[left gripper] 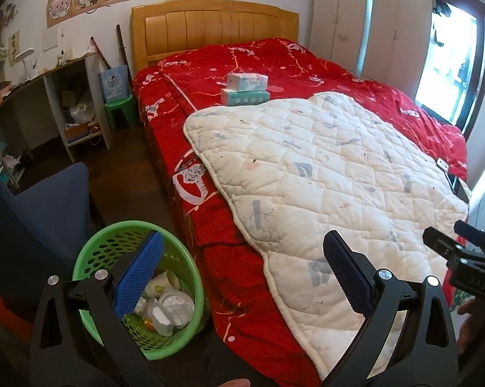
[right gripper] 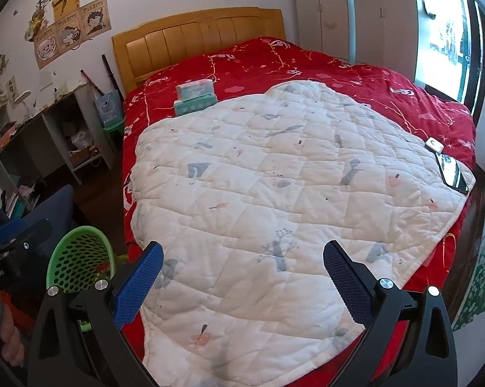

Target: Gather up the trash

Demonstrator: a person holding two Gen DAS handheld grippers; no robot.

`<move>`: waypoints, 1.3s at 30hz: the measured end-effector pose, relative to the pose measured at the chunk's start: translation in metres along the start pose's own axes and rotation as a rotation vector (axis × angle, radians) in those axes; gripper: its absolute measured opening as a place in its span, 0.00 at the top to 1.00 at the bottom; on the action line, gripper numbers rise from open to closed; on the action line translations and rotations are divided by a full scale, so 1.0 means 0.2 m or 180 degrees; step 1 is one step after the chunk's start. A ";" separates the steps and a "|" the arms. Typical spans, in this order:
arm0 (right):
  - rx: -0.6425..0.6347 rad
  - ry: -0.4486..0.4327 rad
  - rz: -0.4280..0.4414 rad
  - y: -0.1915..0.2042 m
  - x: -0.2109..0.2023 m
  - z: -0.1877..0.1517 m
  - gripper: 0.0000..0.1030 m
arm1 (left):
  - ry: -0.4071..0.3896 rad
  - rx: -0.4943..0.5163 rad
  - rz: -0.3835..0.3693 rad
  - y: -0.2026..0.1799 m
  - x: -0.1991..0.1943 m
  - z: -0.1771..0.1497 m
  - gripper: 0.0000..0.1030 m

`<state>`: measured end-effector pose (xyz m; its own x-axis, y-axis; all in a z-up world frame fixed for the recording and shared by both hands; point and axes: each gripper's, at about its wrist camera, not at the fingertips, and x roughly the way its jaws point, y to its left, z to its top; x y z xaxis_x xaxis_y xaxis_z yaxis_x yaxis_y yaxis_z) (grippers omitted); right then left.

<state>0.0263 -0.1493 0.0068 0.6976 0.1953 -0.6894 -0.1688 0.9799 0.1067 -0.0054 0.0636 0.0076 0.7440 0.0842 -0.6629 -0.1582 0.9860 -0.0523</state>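
A green perforated trash basket (left gripper: 97, 251) stands on the floor beside the bed, holding crumpled white cups and wrappers (left gripper: 168, 306). Its rim also shows in the right wrist view (right gripper: 77, 254). My left gripper (left gripper: 242, 258) is open and empty, its left finger above the basket and its right finger over the white quilt (left gripper: 323, 177). My right gripper (right gripper: 242, 264) is open and empty above the white quilt (right gripper: 258, 177); its body also shows in the left wrist view at the right edge (left gripper: 468, 258). No loose trash shows on the quilt.
The bed has a red cover (left gripper: 242, 64) and a wooden headboard (left gripper: 213, 22). Two tissue packs (left gripper: 245, 88) are stacked on it. A phone (right gripper: 452, 171) and a small white device (right gripper: 435, 144) lie at the quilt's right edge. A blue chair (left gripper: 42, 213), desk shelves (left gripper: 71, 106) and wardrobe (left gripper: 365, 25) surround.
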 end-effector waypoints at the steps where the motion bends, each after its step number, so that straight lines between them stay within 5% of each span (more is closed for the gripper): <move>1: 0.0008 0.0001 -0.0005 -0.01 0.00 0.00 0.07 | -0.0002 0.0005 0.0001 0.00 0.00 0.00 0.05; 39: 0.0072 -0.0127 -0.0076 -0.05 -0.08 0.01 0.07 | -0.0187 0.0094 0.0117 -0.04 -0.08 0.02 0.05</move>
<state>0.0173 -0.1625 0.0179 0.7284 0.1730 -0.6629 -0.1363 0.9848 0.1072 -0.0147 0.0557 0.0211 0.7751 0.1278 -0.6188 -0.1674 0.9859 -0.0061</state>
